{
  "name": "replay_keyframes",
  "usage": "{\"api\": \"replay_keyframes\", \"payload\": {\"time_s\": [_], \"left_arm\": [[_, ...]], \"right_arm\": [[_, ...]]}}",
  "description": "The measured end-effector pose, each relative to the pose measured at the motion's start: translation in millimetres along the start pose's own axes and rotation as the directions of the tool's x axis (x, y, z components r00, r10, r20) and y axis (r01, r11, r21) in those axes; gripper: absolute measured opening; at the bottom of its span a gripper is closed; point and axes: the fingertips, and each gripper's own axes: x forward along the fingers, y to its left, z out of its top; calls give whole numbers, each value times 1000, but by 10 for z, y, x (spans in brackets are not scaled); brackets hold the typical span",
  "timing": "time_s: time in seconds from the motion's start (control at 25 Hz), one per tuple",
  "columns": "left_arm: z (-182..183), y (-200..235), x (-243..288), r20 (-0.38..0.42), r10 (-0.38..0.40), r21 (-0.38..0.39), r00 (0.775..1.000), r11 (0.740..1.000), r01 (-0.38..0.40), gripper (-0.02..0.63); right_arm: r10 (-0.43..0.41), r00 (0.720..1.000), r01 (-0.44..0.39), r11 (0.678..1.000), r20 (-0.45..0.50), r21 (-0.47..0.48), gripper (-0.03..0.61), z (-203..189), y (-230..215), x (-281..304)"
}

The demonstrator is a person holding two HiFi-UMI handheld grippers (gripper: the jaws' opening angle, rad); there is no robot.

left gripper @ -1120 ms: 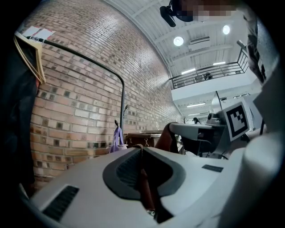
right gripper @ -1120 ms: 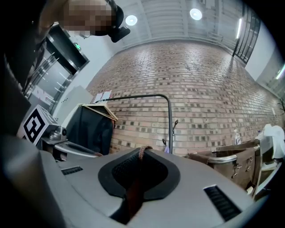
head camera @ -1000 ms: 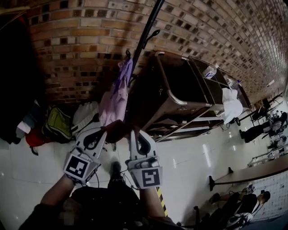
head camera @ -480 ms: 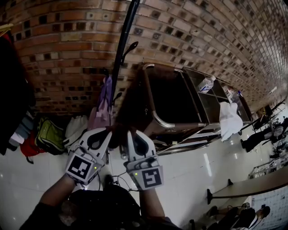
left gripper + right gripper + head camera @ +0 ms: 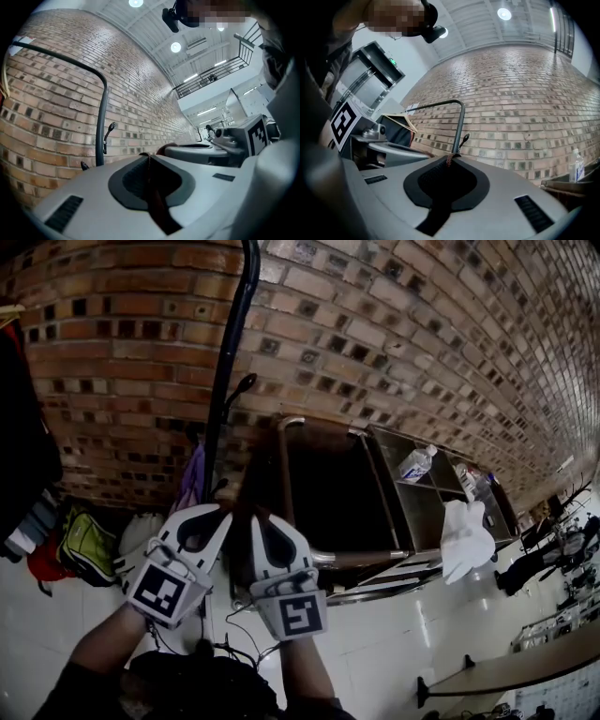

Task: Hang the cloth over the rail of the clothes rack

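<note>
Both grippers hold a dark brown cloth (image 5: pixel 241 513) side by side in front of me. My left gripper (image 5: pixel 217 514) is shut on one edge; that edge shows as a dark red-brown strip (image 5: pixel 152 190) between the closed jaws. Close on its right, my right gripper (image 5: pixel 258 519) is shut on the cloth too, with a stitched hem (image 5: pixel 449 160) pinched at the tips. The black rack rail (image 5: pixel 231 352) rises just beyond the grippers against the brick wall. It bends over high above (image 5: pixel 100 89), and the right gripper view shows it (image 5: pixel 461 117) too.
A purple garment (image 5: pixel 193 479) hangs on the rack's pole. A metal cart (image 5: pixel 375 557) stands to the right with a water bottle (image 5: pixel 414 463) and a white cloth (image 5: pixel 465 540) on it. At the left are a green backpack (image 5: pixel 86 545) and dark hanging clothes (image 5: pixel 21 446). Cables (image 5: pixel 234 638) lie on the floor.
Both grippers have come closer to the brick wall and the rack pole, still together and still shut on the cloth. The head view has swung leftward and up the wall.
</note>
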Motion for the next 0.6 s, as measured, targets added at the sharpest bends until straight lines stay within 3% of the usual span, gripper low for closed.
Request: {"api": "replay_keyframes", "payload": {"time_s": [0.28, 0.6], "left_arm": [[203, 197, 438, -4, 60, 68, 998, 996, -59, 20], [685, 380, 931, 68, 52, 89, 996, 994, -58, 20]], "right_arm": [[-16, 1000, 14, 996, -24, -85, 24, 41, -532, 268], [13, 1000, -13, 993, -1, -121, 23, 302, -880, 666]]}}
